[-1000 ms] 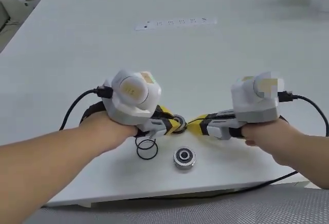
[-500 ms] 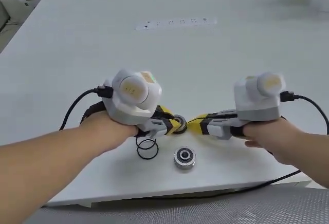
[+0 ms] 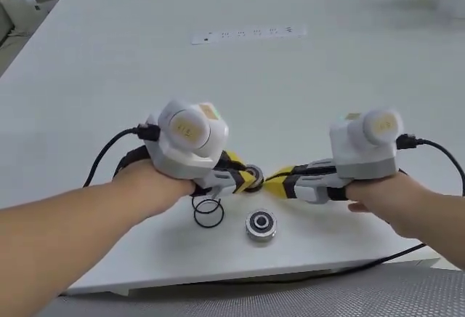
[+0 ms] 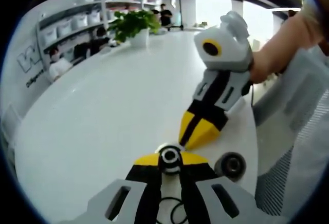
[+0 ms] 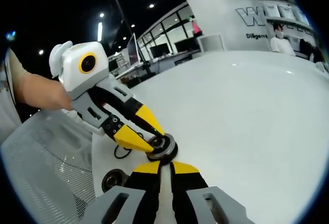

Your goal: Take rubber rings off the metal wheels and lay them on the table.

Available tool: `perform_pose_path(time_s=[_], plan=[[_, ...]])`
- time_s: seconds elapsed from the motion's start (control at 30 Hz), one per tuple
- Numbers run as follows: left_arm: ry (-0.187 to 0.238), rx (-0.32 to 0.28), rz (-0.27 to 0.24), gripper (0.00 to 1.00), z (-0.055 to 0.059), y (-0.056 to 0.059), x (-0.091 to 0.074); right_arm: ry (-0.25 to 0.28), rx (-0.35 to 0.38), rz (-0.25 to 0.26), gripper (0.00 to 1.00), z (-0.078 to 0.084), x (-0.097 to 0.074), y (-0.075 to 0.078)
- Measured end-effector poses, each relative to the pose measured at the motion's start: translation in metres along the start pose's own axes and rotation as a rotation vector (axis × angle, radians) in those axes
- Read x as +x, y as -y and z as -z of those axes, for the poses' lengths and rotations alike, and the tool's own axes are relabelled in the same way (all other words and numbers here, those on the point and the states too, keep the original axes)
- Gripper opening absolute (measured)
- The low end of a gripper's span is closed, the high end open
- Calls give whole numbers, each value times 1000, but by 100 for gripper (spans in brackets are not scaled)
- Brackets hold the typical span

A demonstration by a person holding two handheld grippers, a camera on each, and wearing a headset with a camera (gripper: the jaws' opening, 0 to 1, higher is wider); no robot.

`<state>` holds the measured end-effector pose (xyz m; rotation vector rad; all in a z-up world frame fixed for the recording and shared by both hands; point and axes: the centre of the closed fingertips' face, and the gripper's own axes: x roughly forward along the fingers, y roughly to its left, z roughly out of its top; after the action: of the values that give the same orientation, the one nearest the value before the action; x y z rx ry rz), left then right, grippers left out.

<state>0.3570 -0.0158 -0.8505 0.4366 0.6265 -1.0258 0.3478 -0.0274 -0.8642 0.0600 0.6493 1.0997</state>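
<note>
Left gripper [image 3: 244,179] pinches a metal wheel [image 4: 170,155] just above the table [image 3: 305,84]. Right gripper [image 5: 160,168] has its jaws pressed together, tip just beside that wheel. A second wheel [image 3: 260,222] and loose rubber rings [image 3: 208,210] lie on the table below.

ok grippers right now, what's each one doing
Left gripper: shut on the wheel.
Right gripper: shut, tips at the wheel.
</note>
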Motion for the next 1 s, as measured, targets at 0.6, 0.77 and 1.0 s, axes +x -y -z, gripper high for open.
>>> perform_pose_path(time_s=[0.6, 0.77, 1.0], plan=[[1, -5, -6, 13, 0, 1, -1, 3, -140, 26, 24, -6, 8, -11], [3, -8, -7, 13, 0, 2, -1, 1, -159, 41, 25, -7, 7, -10], [3, -7, -6, 13, 0, 2, -1, 0, -178, 36, 21, -6, 7, -9]])
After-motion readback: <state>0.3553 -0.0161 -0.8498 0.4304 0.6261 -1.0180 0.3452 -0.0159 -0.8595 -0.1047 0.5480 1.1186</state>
